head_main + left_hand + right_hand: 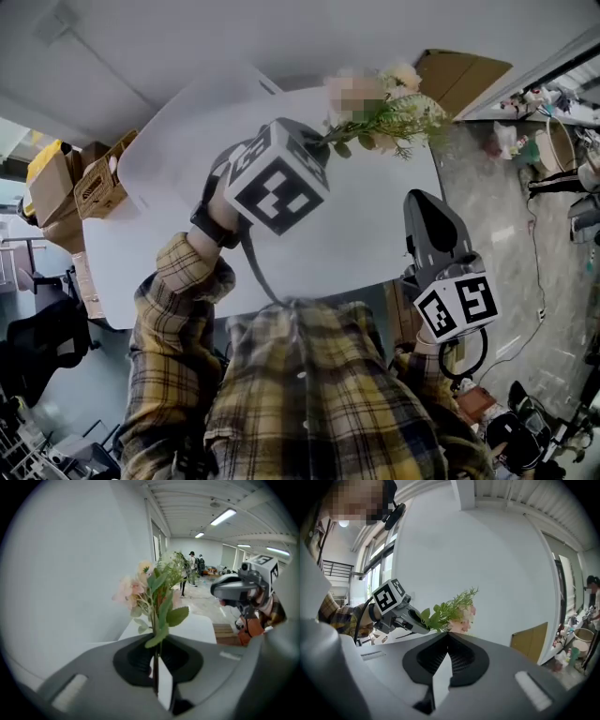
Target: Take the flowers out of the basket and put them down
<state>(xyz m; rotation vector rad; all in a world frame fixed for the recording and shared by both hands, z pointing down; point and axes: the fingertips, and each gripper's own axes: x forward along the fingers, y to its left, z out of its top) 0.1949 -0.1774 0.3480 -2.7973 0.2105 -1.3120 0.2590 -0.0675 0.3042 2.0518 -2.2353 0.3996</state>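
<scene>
- The flowers [389,114] are pinched by their stems in the closed left gripper [326,141]. They are held clear of the table [187,159], at 1 o'clock of that gripper's cube [277,183]. No basket is seen.
- The right gripper [422,201], at 5 o'clock of the flowers, is closed with nothing in it.
- Only thin stems are gripped, so the bunch could swivel or slip if swung quickly.
- The blooms hang near the table's corner at 1 o'clock, so a drop there could send them over the edge.
- The stems [155,660] passing between the pads are shown only in the left gripper view.
- The empty, meeting jaws of the right gripper [446,637] are shown only in its own view.
- The flowers' place over the table is given only by the head view.
</scene>
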